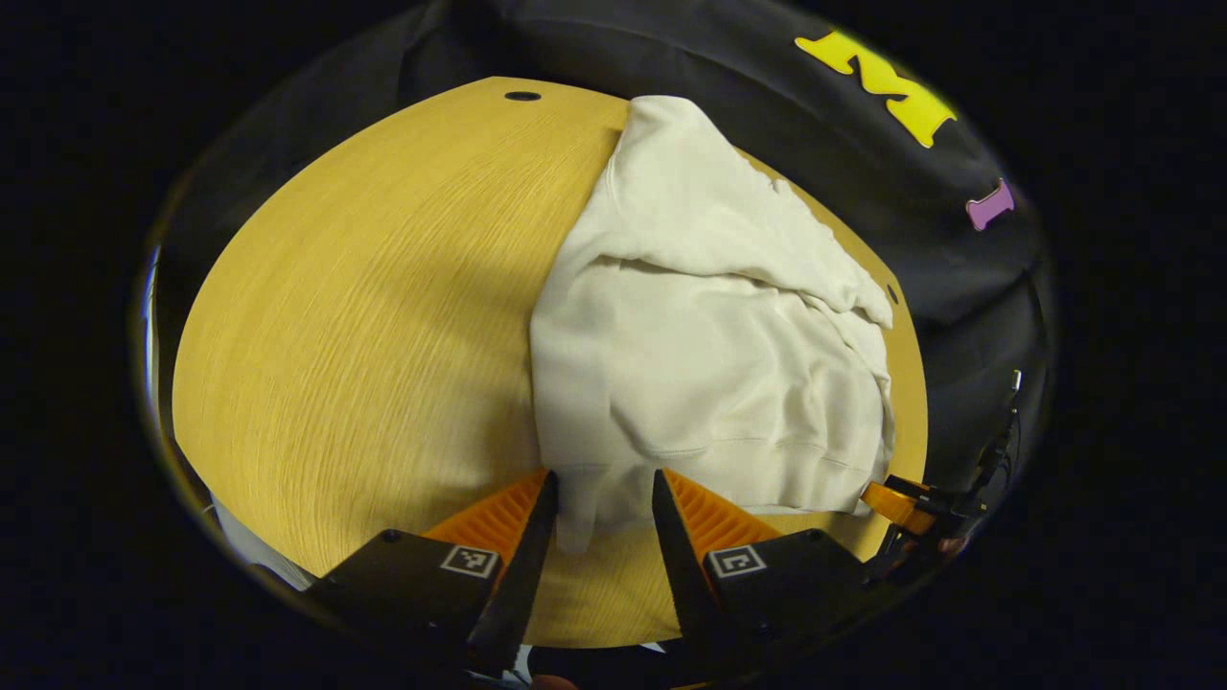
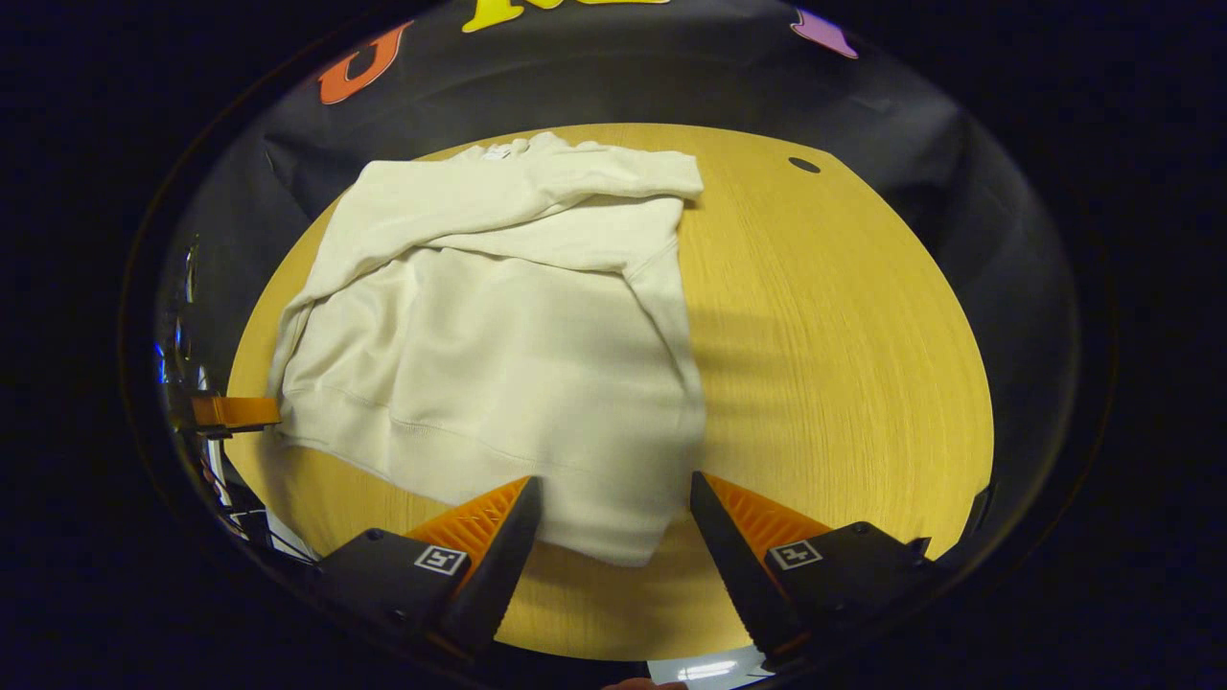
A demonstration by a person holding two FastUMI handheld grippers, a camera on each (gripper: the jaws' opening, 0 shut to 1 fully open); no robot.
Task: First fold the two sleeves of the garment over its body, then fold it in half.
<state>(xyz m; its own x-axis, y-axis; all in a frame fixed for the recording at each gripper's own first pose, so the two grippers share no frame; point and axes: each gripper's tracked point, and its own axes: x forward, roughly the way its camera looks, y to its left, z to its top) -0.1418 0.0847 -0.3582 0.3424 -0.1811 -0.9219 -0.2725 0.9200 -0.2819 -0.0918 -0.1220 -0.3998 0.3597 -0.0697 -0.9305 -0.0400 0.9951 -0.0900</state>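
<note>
Table (image 1: 364, 316) beneath garment (image 1: 709, 383) hidden.

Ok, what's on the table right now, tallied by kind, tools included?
Cream fabric sweatshirt: 1
Round light wooden table: 1
Two-finger tools, left tool and right tool, both open: 2
Total: 4

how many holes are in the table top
2. One hole sits near the far edge of the table, left of the sweatshirt. A second hole sits at the table's right edge, beside the sweatshirt. The sweatshirt may hide others.
</note>
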